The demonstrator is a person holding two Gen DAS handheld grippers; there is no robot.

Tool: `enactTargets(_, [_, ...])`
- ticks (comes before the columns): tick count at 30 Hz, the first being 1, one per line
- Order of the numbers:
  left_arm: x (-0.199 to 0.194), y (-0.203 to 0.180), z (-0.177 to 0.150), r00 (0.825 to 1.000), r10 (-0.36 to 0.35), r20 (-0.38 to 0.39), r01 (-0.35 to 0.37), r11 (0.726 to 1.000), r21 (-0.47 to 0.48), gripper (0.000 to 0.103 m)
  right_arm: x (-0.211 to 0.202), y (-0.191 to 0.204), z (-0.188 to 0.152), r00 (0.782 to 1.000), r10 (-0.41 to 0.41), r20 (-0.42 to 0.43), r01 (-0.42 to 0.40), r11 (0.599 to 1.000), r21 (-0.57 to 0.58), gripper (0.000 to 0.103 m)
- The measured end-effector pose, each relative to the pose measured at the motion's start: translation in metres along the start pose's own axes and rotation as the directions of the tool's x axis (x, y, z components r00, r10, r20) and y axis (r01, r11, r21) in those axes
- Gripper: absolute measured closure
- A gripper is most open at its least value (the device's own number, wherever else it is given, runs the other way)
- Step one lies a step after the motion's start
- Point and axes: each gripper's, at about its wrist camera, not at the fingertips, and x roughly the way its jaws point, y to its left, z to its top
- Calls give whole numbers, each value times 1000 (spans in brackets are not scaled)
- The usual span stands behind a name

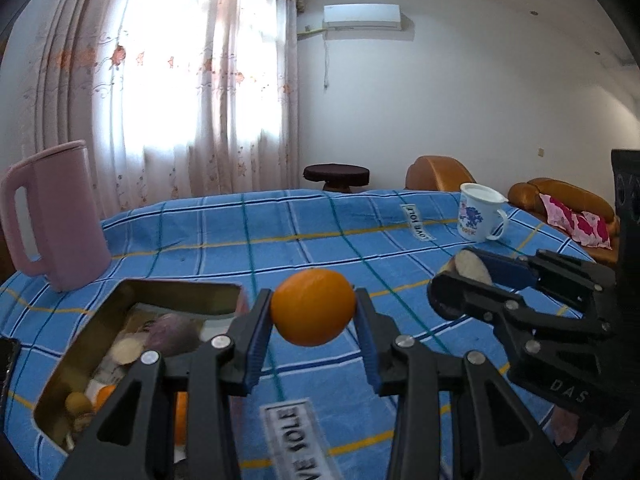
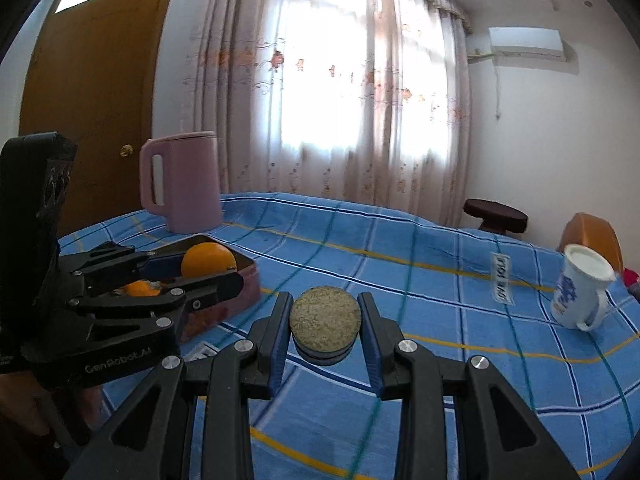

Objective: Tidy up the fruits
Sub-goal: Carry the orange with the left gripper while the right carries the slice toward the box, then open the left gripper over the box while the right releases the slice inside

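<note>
Now both grippers carry fruit above the blue checked tablecloth (image 1: 320, 232).

Leftmost, the metal tin (image 1: 132, 292) lies on the cloth with several fruits inside, blurred and partly hidden behind the left gripper (image 1: 313, 312), so only an orange piece and a purplish one can be made out. That gripper's fingers (image 1: 256, 328) are pinched on an orange (image 1: 313, 307), held clear of the cloth just right of the tin. Further right, the right gripper (image 2: 325, 326) has its pads clamped on a round, rough-topped, brownish fruit slice (image 2: 325, 320), also off the cloth; its underside is dark and hard to read. A pink kettle (image 1: 56, 212) and a mug (image 1: 478, 212) stand behind.
</note>
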Motion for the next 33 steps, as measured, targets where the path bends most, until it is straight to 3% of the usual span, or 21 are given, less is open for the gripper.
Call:
enactTargets(9, [-23, 44, -3, 998, 57, -13, -58, 997, -59, 61, 13, 51, 25, 995, 103, 10, -103, 993, -62, 69])
enactTargets(18, [-40, 85, -4, 993, 121, -14, -121, 987, -101, 61, 28, 86, 35, 988, 157, -5, -156, 981, -113, 69])
enactTargets(33, [-43, 136, -17, 982, 174, -80, -185, 969, -166, 61, 68, 131, 26, 968, 227, -111, -242, 959, -145, 69])
